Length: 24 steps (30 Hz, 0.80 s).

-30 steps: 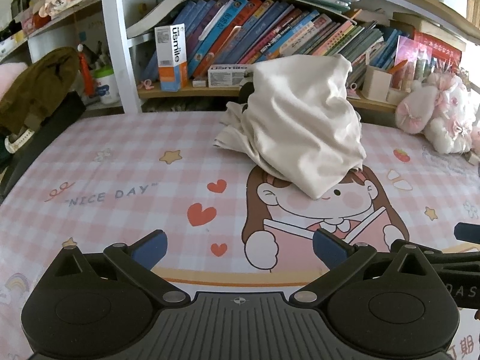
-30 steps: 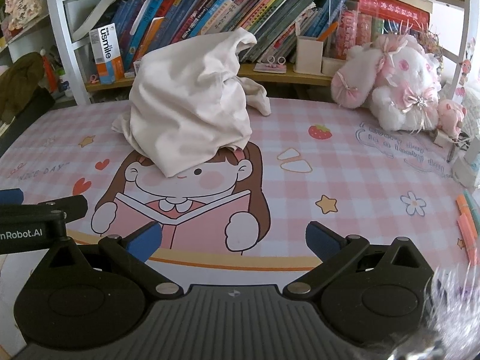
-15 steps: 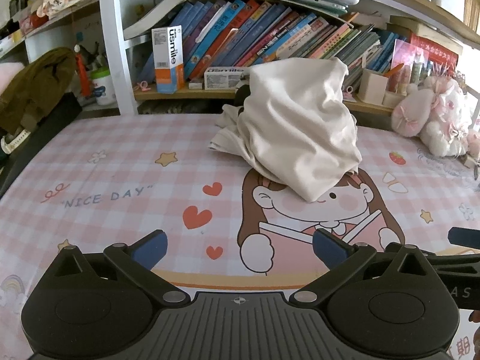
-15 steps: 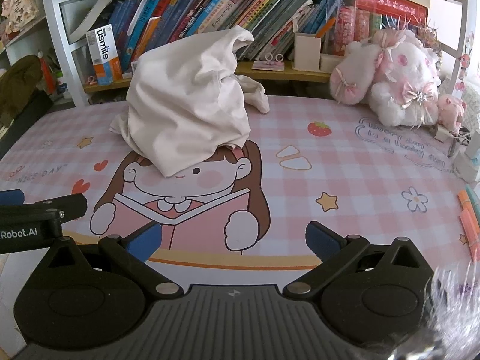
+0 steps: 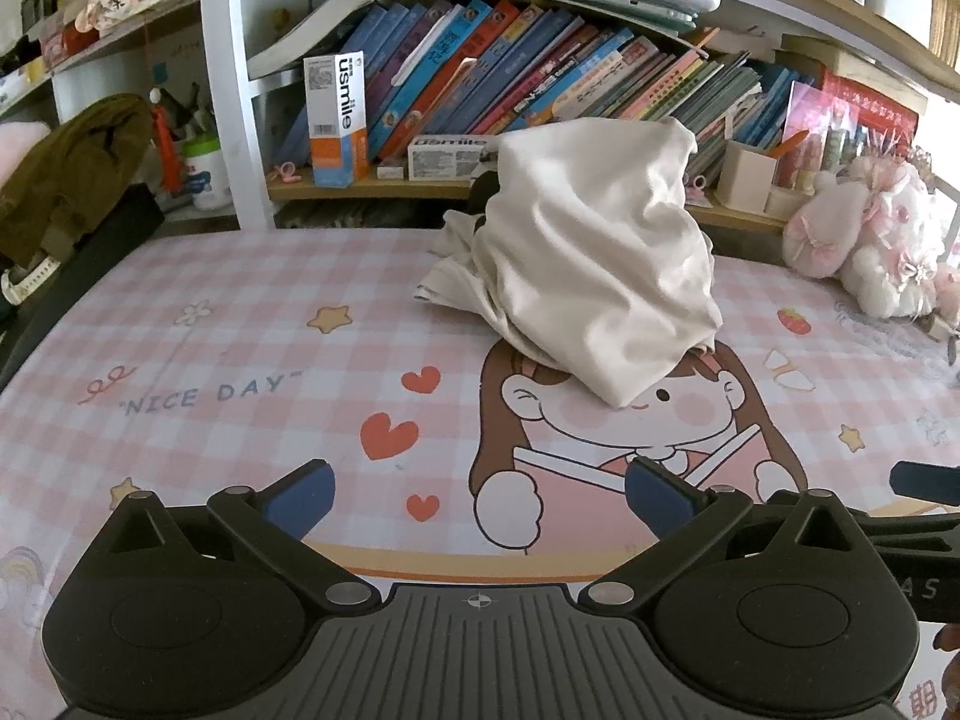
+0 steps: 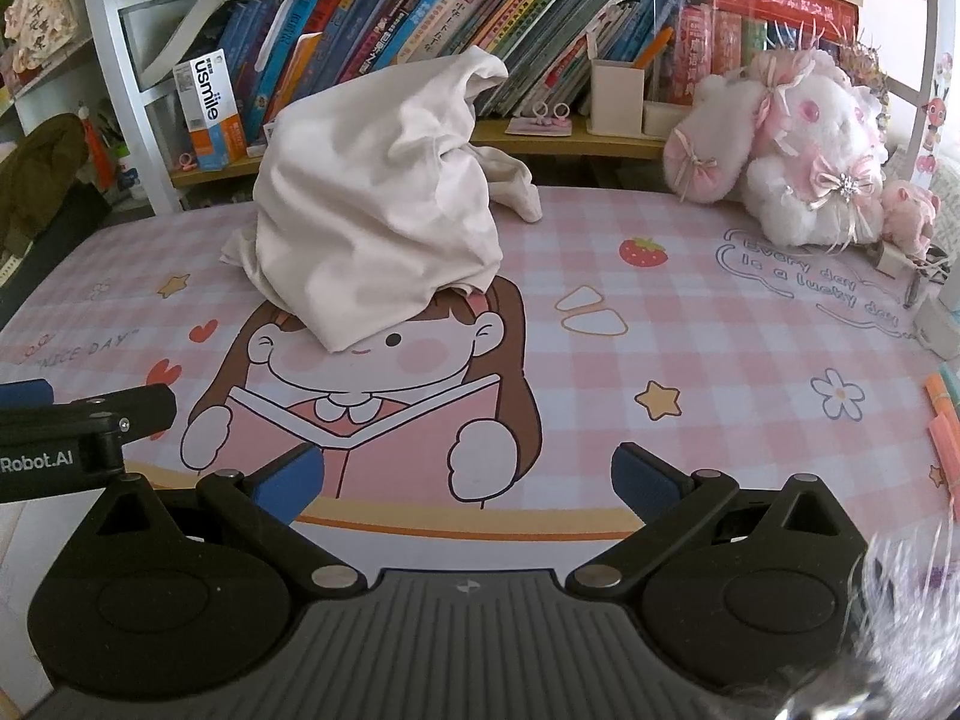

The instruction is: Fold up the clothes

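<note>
Small change only over the last second: in the left wrist view the cream garment [image 5: 600, 264] has drifted slightly left and up in frame, and in the right wrist view the bookshelf [image 6: 420, 18] now sits a bit lower and more to the right. We read that as both tools creeping and re-aiming, not the cloth moving. The heap's shape looks the same as before.

Garment location: upper centre of both views, piled in a tall crumpled mound on the pink checked mat [image 5: 240, 312], its lower edge draped over the head of the printed cartoon girl [image 6: 372, 360]. A loose strip trails off toward the shelf side. Nothing touches it.

Tool state: left gripper [image 5: 480, 489] at the bottom of its frame, jaws spread wide, nothing between the blue pads [image 5: 300, 495]. Right gripper [image 6: 465, 474] same, wide and empty, low in its frame. Each tool's tip pokes into the other's view at the side edge, so we hold them side by side at the near mat edge, well apart from the cloth.

Meaning for the task: folding not started. Our judgement is we're in the approach phase. Next we need to find an edge or corner and spread the mound flat; no clear hem or corner shows from here, so the first pinch is likely a guess.

Plush toys [image 6: 798, 168] at right are clear of the work area.
</note>
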{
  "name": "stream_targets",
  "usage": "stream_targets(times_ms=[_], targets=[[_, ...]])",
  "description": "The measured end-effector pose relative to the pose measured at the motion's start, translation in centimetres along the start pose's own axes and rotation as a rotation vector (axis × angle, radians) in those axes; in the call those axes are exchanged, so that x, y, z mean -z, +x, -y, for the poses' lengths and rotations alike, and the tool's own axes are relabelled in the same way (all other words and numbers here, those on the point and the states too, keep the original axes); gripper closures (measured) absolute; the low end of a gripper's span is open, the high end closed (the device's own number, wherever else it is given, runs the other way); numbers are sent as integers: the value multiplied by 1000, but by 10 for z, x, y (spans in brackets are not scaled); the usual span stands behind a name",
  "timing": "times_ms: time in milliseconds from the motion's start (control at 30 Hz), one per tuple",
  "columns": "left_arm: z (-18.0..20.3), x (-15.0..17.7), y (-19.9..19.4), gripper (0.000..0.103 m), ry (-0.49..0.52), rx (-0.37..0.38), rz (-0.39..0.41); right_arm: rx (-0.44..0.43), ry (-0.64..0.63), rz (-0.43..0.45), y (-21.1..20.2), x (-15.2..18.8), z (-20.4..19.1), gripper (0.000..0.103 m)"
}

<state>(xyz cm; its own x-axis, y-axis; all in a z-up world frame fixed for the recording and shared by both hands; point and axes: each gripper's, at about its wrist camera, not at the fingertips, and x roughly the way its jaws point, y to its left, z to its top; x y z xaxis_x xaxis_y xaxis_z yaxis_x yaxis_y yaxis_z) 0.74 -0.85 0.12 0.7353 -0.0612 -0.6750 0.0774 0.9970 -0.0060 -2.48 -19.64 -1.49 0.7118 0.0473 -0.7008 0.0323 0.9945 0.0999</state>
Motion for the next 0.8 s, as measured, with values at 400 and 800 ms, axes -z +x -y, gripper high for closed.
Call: stream_targets(times_ms=[400, 800], targets=[[12, 2, 7, 0, 6, -29, -9, -45, -36, -2, 9, 3, 10, 0], [24, -12, 34, 0, 3, -77, 17, -83, -88, 8, 19, 2, 32, 0]])
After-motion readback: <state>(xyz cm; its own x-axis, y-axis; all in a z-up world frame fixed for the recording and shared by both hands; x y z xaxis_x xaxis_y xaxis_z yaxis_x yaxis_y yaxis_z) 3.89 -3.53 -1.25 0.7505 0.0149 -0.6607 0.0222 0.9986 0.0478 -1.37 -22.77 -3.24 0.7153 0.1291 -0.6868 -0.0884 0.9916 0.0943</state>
